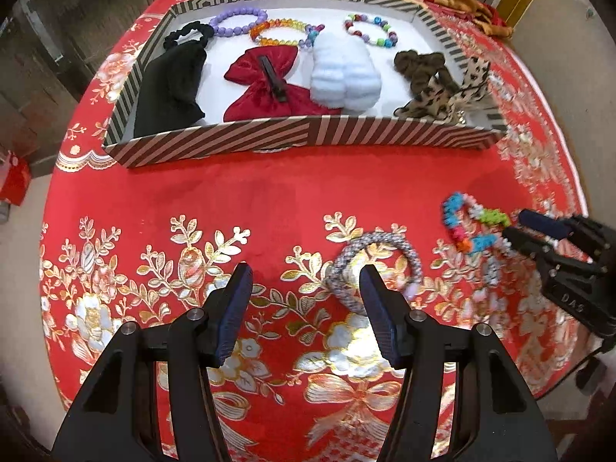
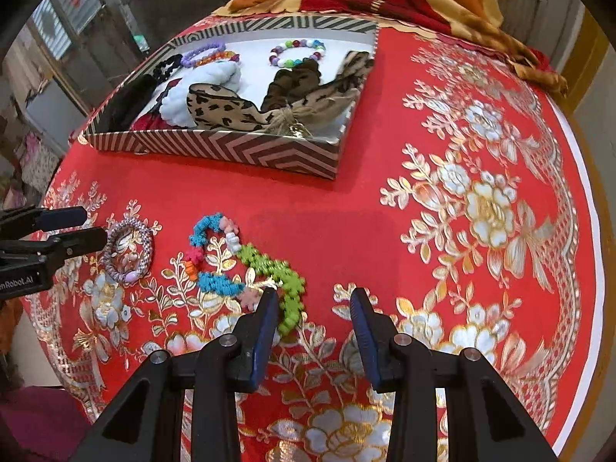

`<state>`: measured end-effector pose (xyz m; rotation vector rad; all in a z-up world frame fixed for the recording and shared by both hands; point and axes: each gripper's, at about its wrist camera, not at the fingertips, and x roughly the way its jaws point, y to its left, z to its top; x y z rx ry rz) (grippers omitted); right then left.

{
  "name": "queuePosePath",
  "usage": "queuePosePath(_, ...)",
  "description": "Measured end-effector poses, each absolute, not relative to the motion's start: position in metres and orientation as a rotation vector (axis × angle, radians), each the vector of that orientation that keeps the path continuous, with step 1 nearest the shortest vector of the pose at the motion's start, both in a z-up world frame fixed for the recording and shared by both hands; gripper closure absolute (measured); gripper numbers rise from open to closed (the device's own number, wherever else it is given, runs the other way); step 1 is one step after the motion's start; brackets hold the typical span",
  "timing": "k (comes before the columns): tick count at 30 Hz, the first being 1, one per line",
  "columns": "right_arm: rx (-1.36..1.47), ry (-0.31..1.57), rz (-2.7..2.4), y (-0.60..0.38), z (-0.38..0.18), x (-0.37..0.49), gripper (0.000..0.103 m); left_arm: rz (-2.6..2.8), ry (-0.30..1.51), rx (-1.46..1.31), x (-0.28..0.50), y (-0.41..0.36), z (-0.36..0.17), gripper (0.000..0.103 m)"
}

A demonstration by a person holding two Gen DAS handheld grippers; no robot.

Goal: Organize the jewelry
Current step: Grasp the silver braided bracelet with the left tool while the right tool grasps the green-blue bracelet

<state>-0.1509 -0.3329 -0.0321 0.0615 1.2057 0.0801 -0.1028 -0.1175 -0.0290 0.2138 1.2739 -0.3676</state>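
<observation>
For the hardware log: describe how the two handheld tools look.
Both match. The left tool and right tool have matte black angular bodies, round silver pivot pins and two flat fingers faced with ribbed dark-blue pads. White lettering marks the bodies: "DAS" on the right, "nRobot.AI", partly cut off, on the left. No cables or sleeves show.

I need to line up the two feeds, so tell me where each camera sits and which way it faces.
Left wrist: rides the left claw, facing the striped box; own open fingers frame the grey bracelet, right claw at right edge.
Right wrist: rides the right claw, facing the box from its right; open fingers beside the colourful bracelet, left claw at left edge.
Shared: box, both bracelets, red tablecloth.
</observation>
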Motion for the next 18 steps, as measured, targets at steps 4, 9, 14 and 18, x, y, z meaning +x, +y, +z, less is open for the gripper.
queuePosePath(4, 0.028, 1.200, 0.080, -0.325, -0.033, -0.144, 0.066, -0.357, 1.300, 0.217, -0.103, -0.121, -0.039, 0.046)
queuePosePath(9, -0.009, 1.186, 0.070, -0.317, -0.034, -0.142, 0.071, -0.347, 1.266, 0.283, -0.106, -0.131, -0.044, 0.045)
queuePosePath(14, -0.010, 1.182, 0.069, -0.316, -0.033, -0.144, 0.090, -0.354, 1.264, 0.287, -0.102, -0.138, -0.043, 0.046)
queuePosePath(18, 0.015, 1.182, 0.081, -0.316, -0.032, -0.147, 0.091, -0.384, 1.242, 0.298, -0.101, -0.145, -0.040, 0.073)
